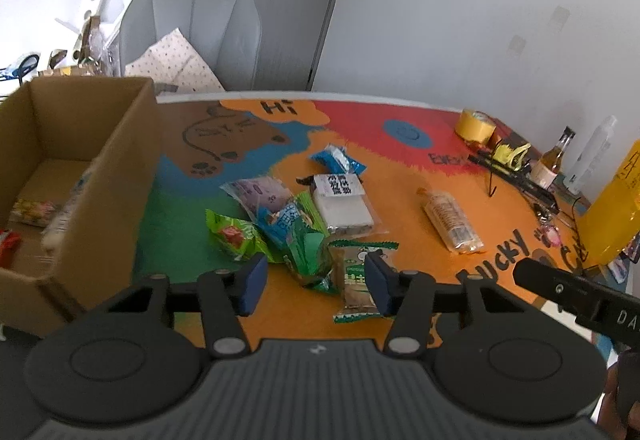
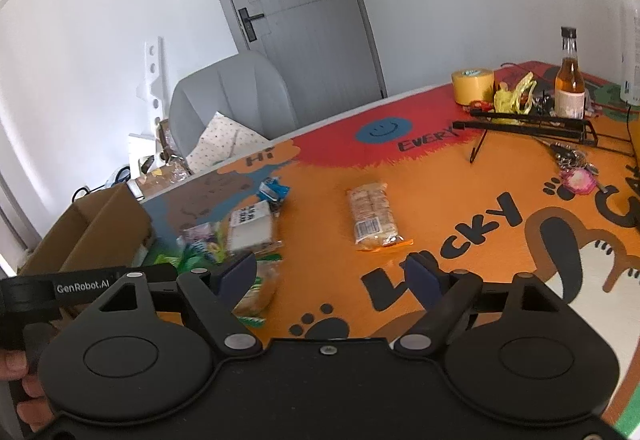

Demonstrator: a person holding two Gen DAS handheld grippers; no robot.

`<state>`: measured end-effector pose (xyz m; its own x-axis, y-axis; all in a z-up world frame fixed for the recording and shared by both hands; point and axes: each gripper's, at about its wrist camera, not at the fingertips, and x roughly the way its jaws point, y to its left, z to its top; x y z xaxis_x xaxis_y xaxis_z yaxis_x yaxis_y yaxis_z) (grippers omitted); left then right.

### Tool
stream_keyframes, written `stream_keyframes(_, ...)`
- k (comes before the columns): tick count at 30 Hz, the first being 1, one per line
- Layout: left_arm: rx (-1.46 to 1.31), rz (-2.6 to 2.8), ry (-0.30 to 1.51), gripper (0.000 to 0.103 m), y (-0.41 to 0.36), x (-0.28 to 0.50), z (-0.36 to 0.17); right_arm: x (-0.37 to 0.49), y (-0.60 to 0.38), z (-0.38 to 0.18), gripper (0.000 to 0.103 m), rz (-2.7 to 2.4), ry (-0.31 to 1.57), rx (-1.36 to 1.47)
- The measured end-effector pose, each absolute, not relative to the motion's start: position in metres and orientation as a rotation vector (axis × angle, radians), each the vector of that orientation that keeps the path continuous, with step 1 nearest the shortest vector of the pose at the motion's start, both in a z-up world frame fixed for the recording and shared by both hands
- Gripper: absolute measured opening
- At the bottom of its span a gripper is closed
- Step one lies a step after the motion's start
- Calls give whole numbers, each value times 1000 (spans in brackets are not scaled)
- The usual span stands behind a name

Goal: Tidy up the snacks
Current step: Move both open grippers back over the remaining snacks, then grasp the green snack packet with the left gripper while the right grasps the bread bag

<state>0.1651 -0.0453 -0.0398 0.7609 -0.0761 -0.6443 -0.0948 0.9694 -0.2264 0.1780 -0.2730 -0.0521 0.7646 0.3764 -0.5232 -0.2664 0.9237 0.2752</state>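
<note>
Nearest the lens, left gripper (image 1: 316, 280), black with blue pads, jaws roughly half apart, gripping nothing; hovering over a heap of snack packets (image 1: 296, 224) on a colourful printed table (image 1: 400, 200). Between and just ahead of the pads, at 12 o'clock from the gripper, a green-edged biscuit packet (image 1: 356, 280) and crumpled green wrappers (image 1: 236, 236), pads not pressing on either. Farther at 12 o'clock, a white-labelled block packet (image 1: 344, 204), a pale purple packet (image 1: 260, 194) and a small blue packet (image 1: 338, 156). At 2 o'clock, lying apart from the heap, a long clear packet of crackers (image 1: 450, 220). At 9 o'clock, an open cardboard box (image 1: 100, 160) at the table's edge, a few packets already lying inside, blurred. At 3 o'clock, part of the other tool's black bar. From the right wrist view, right gripper (image 2: 332, 276), jaws wide apart, empty, above the orange table surface near black lettering; cracker packet (image 2: 374, 218) at 12 o'clock, well ahead of the pads; snack heap (image 2: 240, 236) at 10 o'clock, cardboard box (image 2: 92, 236) at 9 o'clock. At 1 to 2 o'clock near the far edge, yellow tape roll (image 2: 472, 86), amber glass bottle (image 2: 569, 80), black wire rack (image 2: 532, 122) and a bunch of keys (image 2: 572, 168). Beyond the table, grey chair (image 2: 232, 96) and grey door (image 2: 296, 0). Fingers of a hand (image 2: 24, 388) at the lower left edge.
</note>
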Motion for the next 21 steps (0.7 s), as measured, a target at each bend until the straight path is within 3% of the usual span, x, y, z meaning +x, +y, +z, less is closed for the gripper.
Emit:
stream_keyframes(13, -252, 29, 794, 42, -45, 203, -72, 228, -273, -76, 81, 346, 647, 200)
stream_keyframes(19, -257, 23, 813, 25, -43, 210, -79, 243, -270, -85, 82, 341, 657, 185)
stream_keyframes(21, -264, 20, 812, 23, -41, 211, -78, 249, -268, -87, 82, 339, 659, 174)
